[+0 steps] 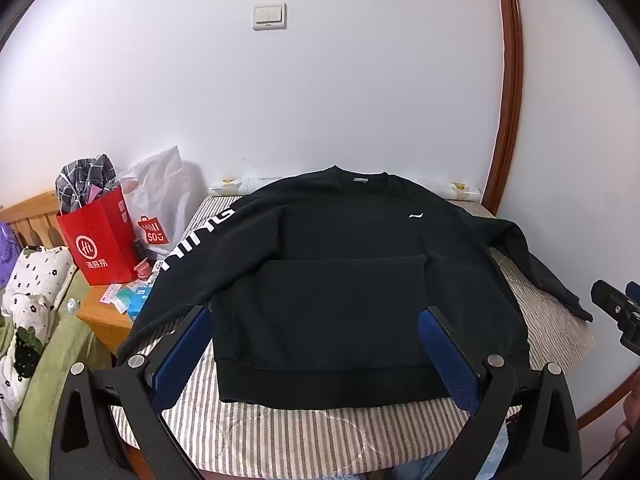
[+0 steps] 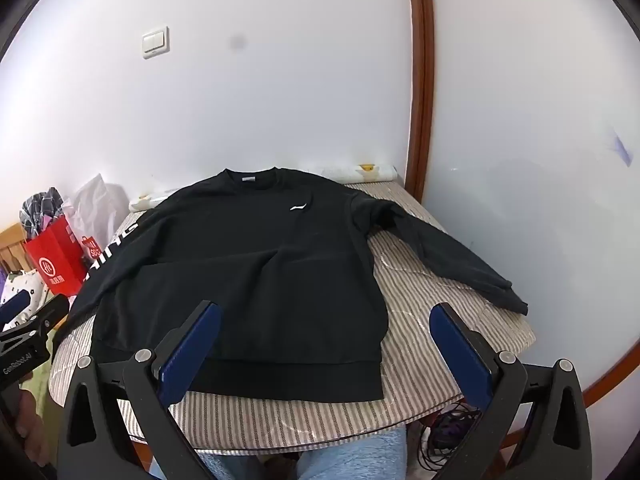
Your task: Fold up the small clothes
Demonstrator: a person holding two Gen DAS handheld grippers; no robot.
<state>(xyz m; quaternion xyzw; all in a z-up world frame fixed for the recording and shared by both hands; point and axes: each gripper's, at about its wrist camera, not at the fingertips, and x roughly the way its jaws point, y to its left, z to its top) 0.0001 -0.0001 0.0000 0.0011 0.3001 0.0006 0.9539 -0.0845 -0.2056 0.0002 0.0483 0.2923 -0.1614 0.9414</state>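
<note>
One black sweatshirt (image 1: 340,264) lies flat, front up, on the striped table cover (image 1: 280,432), collar toward the white wall, both sleeves spread out to the sides. Left gripper (image 1: 316,344) hangs over the hem with jaws spread wide, nothing between the blue pads. Right gripper (image 2: 326,344) likewise stands fully apart and empty, above the hem's right corner. Red paper bag (image 1: 102,244) sits on the bedside cabinet (image 1: 102,320) at left.

Black plastic frames with round silver screws at the pivots on both the left gripper (image 1: 316,322) and the right gripper (image 2: 326,320); blue textured pads (image 1: 448,360) inside each finger; pale blue fleecy trousers (image 2: 360,456) below.
</note>
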